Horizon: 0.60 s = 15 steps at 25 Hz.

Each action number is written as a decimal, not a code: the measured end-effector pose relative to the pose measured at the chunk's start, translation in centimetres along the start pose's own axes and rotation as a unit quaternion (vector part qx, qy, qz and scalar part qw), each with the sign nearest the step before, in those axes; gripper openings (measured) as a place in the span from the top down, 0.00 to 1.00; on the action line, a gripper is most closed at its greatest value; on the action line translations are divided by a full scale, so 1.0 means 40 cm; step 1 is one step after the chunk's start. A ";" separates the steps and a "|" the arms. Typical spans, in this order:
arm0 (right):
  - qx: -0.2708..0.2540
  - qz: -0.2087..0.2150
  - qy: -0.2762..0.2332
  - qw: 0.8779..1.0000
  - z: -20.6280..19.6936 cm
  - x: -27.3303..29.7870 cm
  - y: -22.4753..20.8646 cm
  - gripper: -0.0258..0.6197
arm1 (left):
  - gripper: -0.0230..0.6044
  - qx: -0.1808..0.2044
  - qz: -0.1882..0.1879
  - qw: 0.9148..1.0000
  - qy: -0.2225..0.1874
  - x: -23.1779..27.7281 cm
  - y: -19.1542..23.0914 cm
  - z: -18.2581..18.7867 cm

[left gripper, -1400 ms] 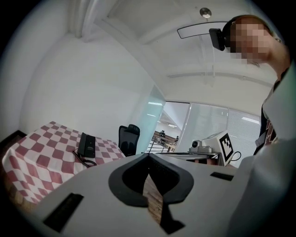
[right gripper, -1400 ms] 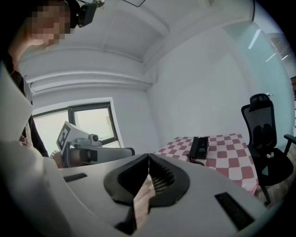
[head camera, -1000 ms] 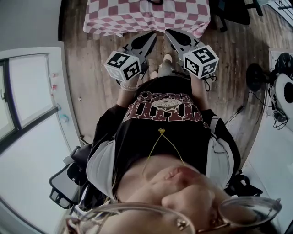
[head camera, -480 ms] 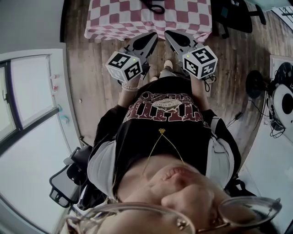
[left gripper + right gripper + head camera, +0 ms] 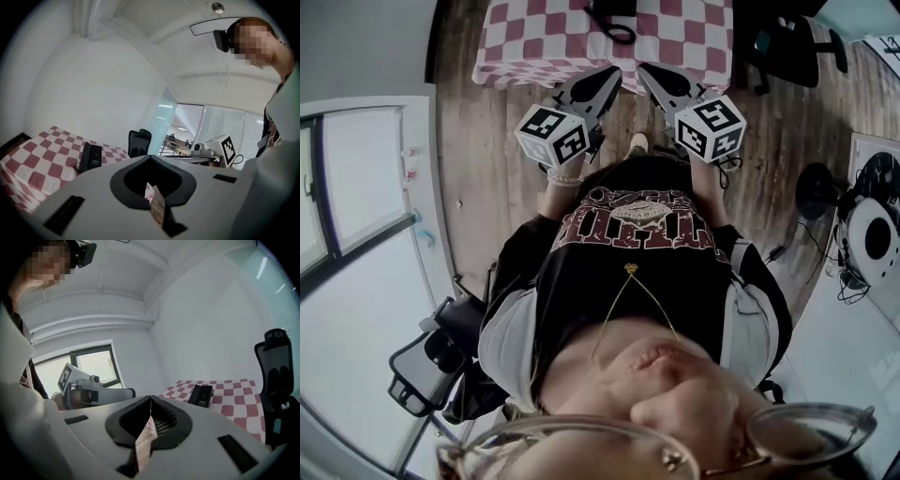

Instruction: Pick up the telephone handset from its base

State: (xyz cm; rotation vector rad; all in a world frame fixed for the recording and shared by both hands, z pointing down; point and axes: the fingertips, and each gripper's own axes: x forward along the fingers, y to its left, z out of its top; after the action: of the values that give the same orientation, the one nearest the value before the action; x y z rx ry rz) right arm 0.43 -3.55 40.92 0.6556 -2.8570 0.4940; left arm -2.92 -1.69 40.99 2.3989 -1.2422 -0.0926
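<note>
**Head view, near to far.** The person (image 5: 637,253) stands on a wood floor (image 5: 487,197) with one gripper in each hand, both pointing to 12 o'clock.

- **Left gripper** (image 5: 610,73): the jaws are closed on each other with nothing between them. In its own view the two jaw edges meet in a single line.
- **Right gripper** (image 5: 647,71): the jaws are likewise closed and empty.
- **Tips:** the two tips lie side by side, near each other, at the near edge of the table (image 5: 534,42).
- **Cubes:** each gripper carries one marker cube, the left cube (image 5: 551,134) and the right cube (image 5: 710,127).

**Phone.** The phone (image 5: 614,14) is black and lies on the table's checked cloth. It is at 12 o'clock from both tips, well apart from them and untouched. A looped cord shows on its near side. Handset and base cannot be told apart at this size.

- **Left gripper view:** the phone (image 5: 90,157) sits at 9 o'clock from the closed left gripper (image 5: 150,157).
- **Right gripper view:** the phone (image 5: 201,395) sits at 3 o'clock from the closed right gripper (image 5: 150,397).

**Count.** There are two grippers, two cubes, one phone and one table. There are also two black chairs. One chair (image 5: 431,361) is at 8 o'clock beside the person. The other chair (image 5: 778,37) is at 1 o'clock, past the table's right end.
</note>
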 end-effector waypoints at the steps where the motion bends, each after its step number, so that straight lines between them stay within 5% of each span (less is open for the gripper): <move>1: -0.001 0.003 0.000 1.000 0.002 0.001 -0.008 0.93 | 0.95 0.001 0.002 1.000 0.000 0.009 0.001 0.000; 15: -0.005 0.029 0.011 1.000 0.006 -0.013 -0.104 0.93 | 0.95 0.000 0.026 1.000 -0.003 0.105 0.000 -0.001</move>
State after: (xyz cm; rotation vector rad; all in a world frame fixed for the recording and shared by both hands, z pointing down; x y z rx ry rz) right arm 2.74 -6.96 41.73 0.5647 -2.8621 0.4928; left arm -0.42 -5.02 41.60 2.3665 -1.3065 -0.0825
